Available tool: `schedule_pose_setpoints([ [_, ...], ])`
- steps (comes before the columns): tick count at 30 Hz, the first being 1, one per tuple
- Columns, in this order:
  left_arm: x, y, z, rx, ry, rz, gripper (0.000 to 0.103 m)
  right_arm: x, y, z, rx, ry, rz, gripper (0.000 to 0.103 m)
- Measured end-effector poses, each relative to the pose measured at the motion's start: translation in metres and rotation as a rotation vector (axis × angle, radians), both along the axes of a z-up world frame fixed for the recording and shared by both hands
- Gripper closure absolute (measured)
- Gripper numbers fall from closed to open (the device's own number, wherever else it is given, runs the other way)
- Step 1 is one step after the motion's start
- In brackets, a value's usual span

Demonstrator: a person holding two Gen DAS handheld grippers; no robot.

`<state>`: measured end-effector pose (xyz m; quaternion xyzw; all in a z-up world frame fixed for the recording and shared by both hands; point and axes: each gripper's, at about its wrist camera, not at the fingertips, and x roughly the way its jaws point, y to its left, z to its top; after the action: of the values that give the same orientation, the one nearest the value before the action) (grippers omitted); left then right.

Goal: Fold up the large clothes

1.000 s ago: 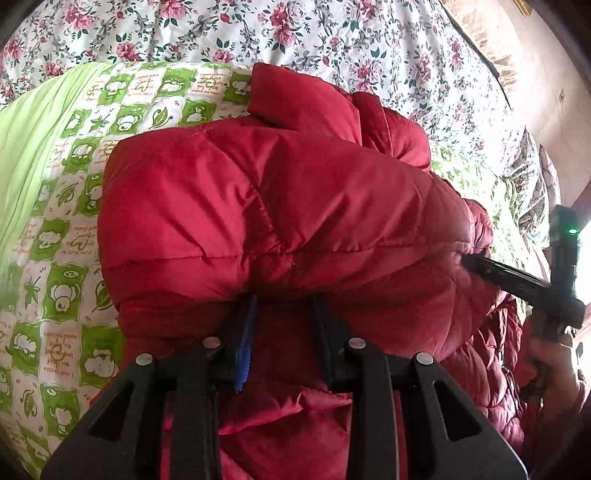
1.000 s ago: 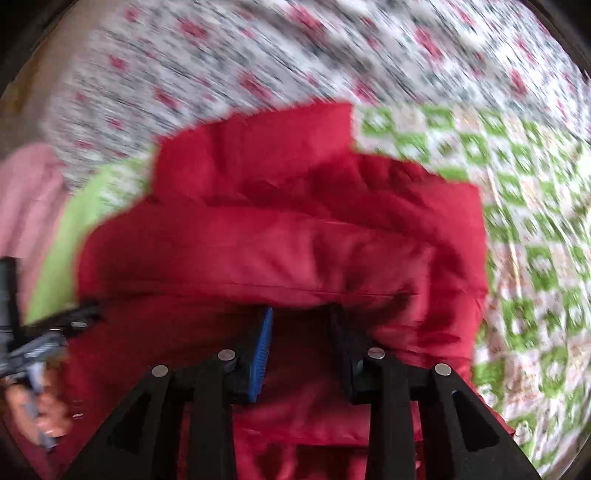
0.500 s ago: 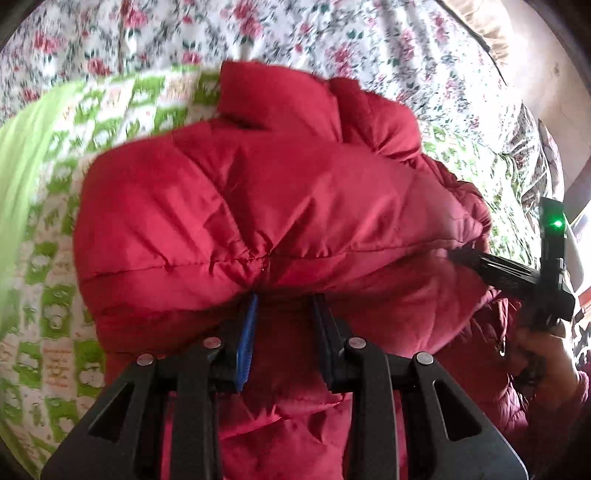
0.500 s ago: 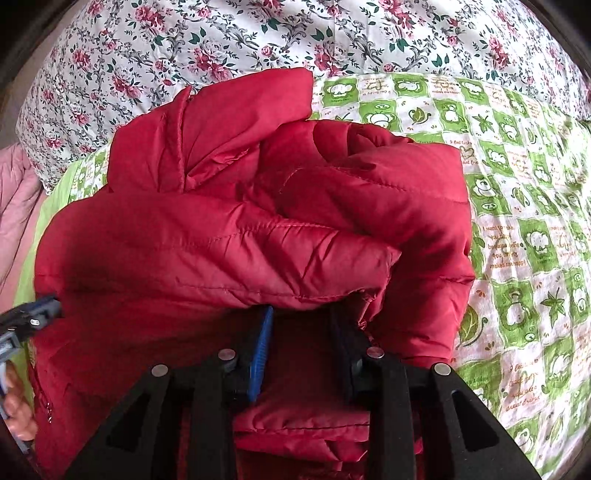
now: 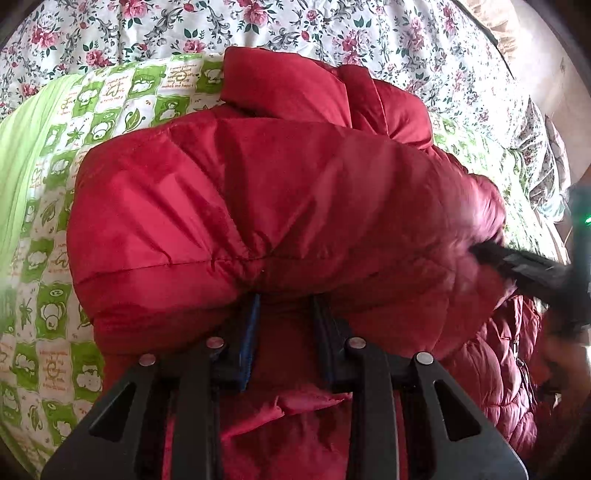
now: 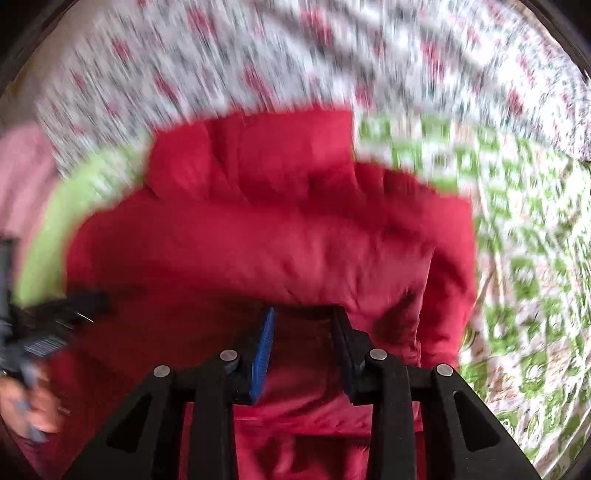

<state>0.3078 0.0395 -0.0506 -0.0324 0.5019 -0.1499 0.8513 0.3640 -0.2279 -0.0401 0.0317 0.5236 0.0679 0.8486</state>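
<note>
at 6 o'clock in each wrist view, 2 black fingers reached under a puffy fold of the red jacket (image 5: 280, 206); the left gripper (image 5: 286, 306) and right gripper (image 6: 304, 317) both pinched its fabric. the jacket lay bunched on a green checked blanket (image 5: 55, 236), collar toward 12 o'clock. beyond it spread a floral sheet (image 5: 332, 33); the right wrist view was blurred
</note>
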Motion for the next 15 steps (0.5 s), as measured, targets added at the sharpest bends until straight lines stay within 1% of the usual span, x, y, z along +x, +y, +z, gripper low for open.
schedule_pose_setpoints([
  [2,-0.001,-0.001,-0.001,-0.003,-0.005,0.003,0.076,0.002,-0.007,-0.016,0.003,-0.01,0.008,0.071],
  [4,-0.002,-0.003,-0.001,0.011,-0.012,0.008,0.076,0.002,-0.017,-0.018,0.051,-0.017,-0.007,0.071],
  [7,-0.006,-0.004,0.005,0.015,-0.028,0.016,0.076,0.0,-0.019,-0.011,0.05,-0.019,-0.013,0.071],
  [9,-0.01,-0.001,0.008,0.008,-0.033,0.015,0.076,-0.005,-0.022,-0.004,0.061,-0.022,-0.02,0.067],
  [14,-0.014,0.005,0.014,-0.012,-0.012,0.026,0.076,-0.021,-0.027,0.013,0.1,-0.037,-0.044,0.067],
  [15,-0.016,0.005,0.017,-0.016,-0.01,0.031,0.073,-0.025,-0.029,0.017,0.108,-0.035,-0.046,0.067],
])
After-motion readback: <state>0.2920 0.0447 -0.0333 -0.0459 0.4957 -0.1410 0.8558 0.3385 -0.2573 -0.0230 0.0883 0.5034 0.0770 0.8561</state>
